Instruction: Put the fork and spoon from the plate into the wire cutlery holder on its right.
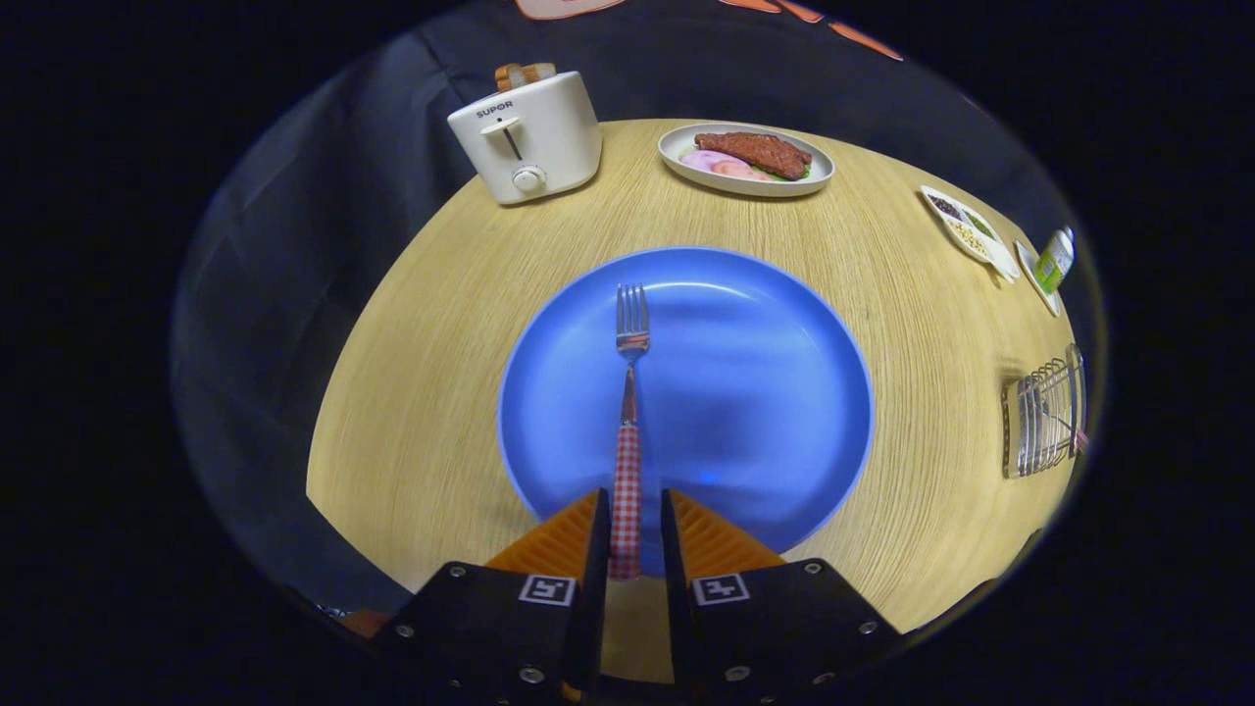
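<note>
The fork (628, 412) lies lengthwise on the blue plate (745, 392), its tines pointing away from the gripper toward the far rim and its red-and-white checked handle running back over the near rim. The end of that handle sits in the narrow gap between the two fingers of the gripper (627, 534); the fingers stand close on either side of it, yet a thin slit seems to remain on each side, so I cannot tell whether they are pressing on it or merely flanking it. The metal neck and head of the fork rest on the plate's flat floor, left of its centre, and the rest of the plate's floor is bare blue. The plate sits in the middle of a round, light wood-grain table (441, 392). To the right of the plate, well apart from it and near the table's edge, stands the wire cutlery holder (1041, 424), a chrome rack of thin bars; what it holds cannot be made out. Beyond the plate, at the far side of the table, an oval white dish (686, 157) carries a brown slab of meat, pink slices and a bit of green. To the far left stands a white toaster (529, 142) with toast in its slot. At the far right lie a divided white condiment dish (966, 230) and a small green-labelled bottle (1055, 260).
</note>
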